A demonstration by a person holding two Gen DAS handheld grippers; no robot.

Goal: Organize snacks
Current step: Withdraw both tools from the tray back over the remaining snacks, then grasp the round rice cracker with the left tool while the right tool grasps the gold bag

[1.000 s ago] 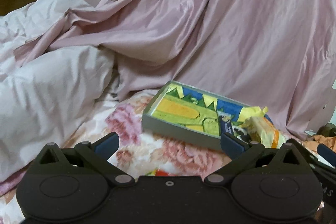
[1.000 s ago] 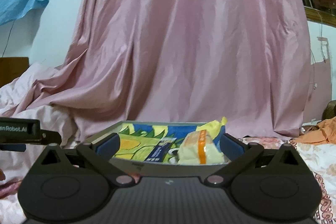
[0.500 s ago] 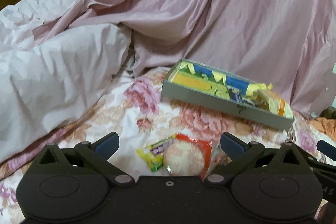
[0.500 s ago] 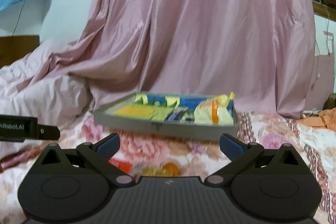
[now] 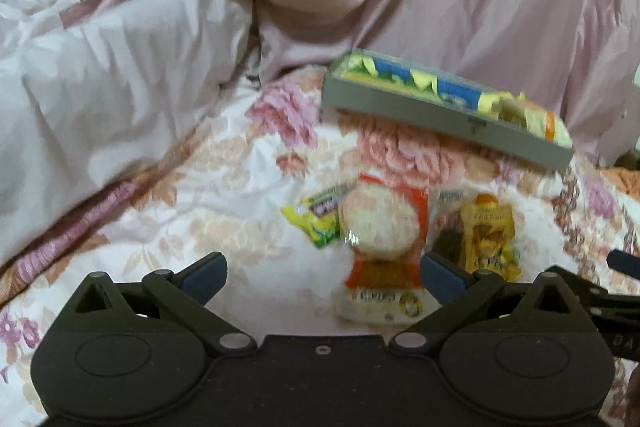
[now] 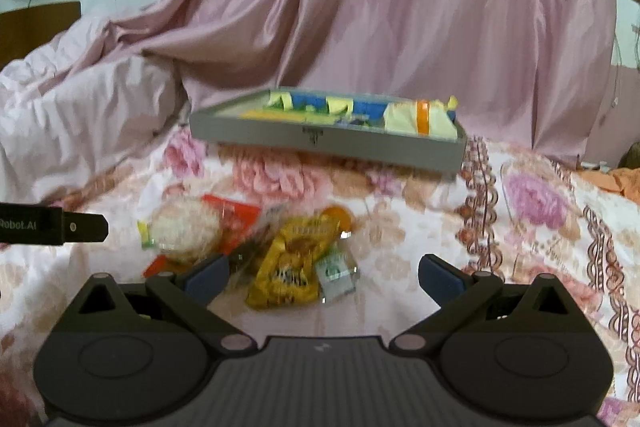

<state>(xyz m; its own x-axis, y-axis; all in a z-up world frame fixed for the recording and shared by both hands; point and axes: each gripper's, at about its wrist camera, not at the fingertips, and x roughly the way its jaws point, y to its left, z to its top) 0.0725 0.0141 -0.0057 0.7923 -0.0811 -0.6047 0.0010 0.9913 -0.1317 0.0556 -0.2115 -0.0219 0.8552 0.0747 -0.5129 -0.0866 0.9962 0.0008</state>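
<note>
A grey tray (image 5: 440, 113) (image 6: 320, 139) with a colourful lining sits on the floral bedspread, a pale yellow packet with an orange band (image 6: 420, 119) (image 5: 548, 123) at its right end. In front of it lie loose snacks: a round rice cracker in a red pack (image 5: 380, 227) (image 6: 188, 227), a yellow-green packet (image 5: 316, 219), a yellow pouch (image 5: 486, 235) (image 6: 292, 263) and a small green-white packet (image 6: 334, 271). My left gripper (image 5: 322, 273) is open just short of the rice cracker pack. My right gripper (image 6: 322, 273) is open over the yellow pouch. Neither holds anything.
Pink drapery (image 6: 400, 7) hangs behind the tray. A rumpled pale duvet (image 5: 100, 75) piles up at the left. An orange cloth (image 6: 620, 181) lies at the far right. The other gripper's black body (image 6: 52, 225) juts in at the left of the right wrist view.
Both grippers have pulled back from the tray and tilted down, so the loose snacks on the bedspread now sit between the fingers. Both stay open.
</note>
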